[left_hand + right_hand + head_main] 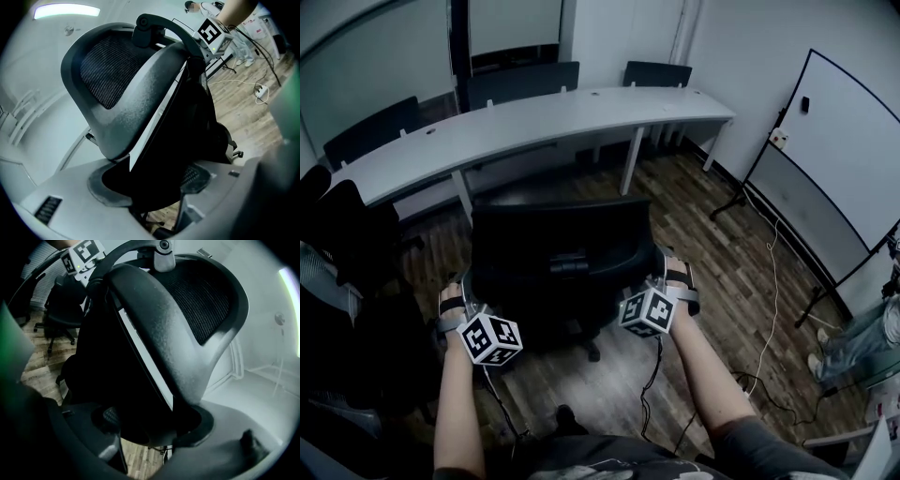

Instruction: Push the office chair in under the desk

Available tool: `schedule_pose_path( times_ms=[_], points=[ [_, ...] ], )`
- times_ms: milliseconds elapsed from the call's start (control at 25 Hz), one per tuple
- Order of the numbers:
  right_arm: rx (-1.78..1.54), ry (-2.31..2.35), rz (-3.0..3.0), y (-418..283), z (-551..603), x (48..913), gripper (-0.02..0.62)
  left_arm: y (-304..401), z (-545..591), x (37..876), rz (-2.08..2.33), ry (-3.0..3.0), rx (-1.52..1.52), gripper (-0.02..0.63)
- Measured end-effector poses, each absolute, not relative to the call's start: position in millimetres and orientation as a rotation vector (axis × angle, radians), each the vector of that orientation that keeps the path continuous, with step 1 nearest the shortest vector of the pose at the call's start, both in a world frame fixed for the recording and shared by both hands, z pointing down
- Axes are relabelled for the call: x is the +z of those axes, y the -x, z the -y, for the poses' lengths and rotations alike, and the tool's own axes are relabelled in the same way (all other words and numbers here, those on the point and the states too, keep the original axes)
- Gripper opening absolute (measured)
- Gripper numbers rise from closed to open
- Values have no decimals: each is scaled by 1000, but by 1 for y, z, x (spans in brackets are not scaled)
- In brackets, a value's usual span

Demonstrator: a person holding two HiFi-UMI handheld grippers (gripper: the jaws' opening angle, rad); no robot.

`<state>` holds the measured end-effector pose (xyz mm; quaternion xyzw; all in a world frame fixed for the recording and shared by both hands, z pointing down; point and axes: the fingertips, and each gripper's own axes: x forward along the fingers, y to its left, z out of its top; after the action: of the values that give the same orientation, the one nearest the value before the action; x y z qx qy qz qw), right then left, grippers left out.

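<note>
Clamping both edges of the chair [558,246] back, my left gripper [467,292] and right gripper [662,278] held it short of the desk [534,122]. Uneven pushing might have swivelled it into a desk leg [630,161].

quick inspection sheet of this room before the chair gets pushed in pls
surface: wood floor, with a long curved grey desk ahead.
job's things: the black office chair stands short of the desk, its back towards the person, not yet under it.
clutter: nothing seen on the desk top.
grippers: the left hand-held gripper and right hand-held gripper each clamp a side edge of the chair's backrest.
cables: a white cable lies on the floor at right; black leads hang from the grippers.
surroundings: whiteboard on a stand at right; spare chairs behind the desk and at left; a person's legs at far right.
</note>
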<state>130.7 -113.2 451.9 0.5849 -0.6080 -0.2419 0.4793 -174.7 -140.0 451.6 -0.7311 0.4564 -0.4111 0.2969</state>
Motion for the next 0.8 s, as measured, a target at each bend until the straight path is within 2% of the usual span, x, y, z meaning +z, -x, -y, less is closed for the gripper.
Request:
schedule_pose_path(
  times_ms=[800],
  points=[
    [-604, -1414, 1497, -125, 295, 452, 285, 180, 318, 451, -1199, 1938, -1118, 279]
  ],
)
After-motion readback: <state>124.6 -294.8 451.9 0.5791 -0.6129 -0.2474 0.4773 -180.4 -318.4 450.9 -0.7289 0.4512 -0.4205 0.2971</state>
